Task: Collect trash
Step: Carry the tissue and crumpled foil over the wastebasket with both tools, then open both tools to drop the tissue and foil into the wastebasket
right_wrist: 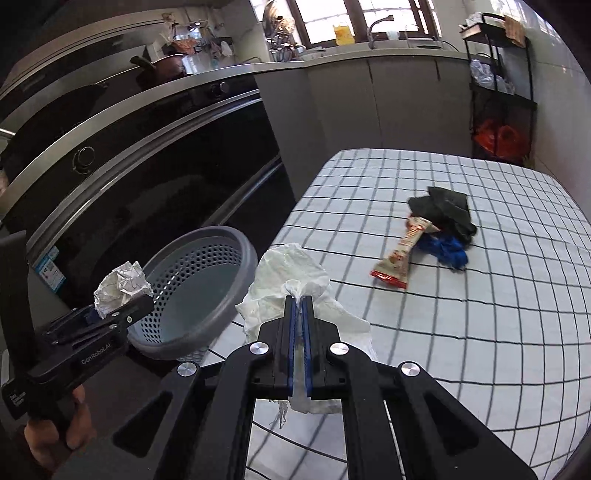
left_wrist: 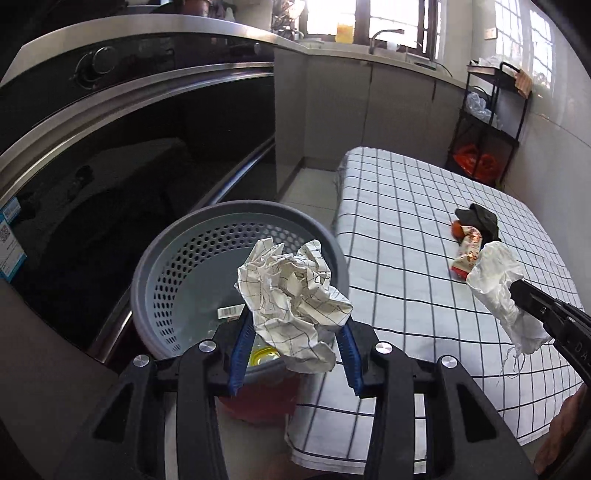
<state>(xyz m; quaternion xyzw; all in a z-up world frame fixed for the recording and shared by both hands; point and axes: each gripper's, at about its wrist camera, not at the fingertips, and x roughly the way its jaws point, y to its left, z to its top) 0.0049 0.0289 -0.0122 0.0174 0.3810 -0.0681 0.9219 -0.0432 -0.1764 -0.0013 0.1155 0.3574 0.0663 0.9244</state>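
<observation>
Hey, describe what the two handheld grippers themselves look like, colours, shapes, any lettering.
Both are black plastic tools. The left gripper and right gripper each have two flat fingers lined with ribbed blue pads, angular linkage arms with triangular cut-outs, and round silver rivets. White lettering reading GenRobot.AI runs along the left one's side. No cables or sleeves show.

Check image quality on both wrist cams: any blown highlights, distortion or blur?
Left wrist: windows blown out by backlight, oven door very dark, crumpled paper sharp. Right wrist: same window glare, fisheye bends the checked tablecloth lines toward the edges, white tissue in focus; black vignette in the corners of both.
</observation>
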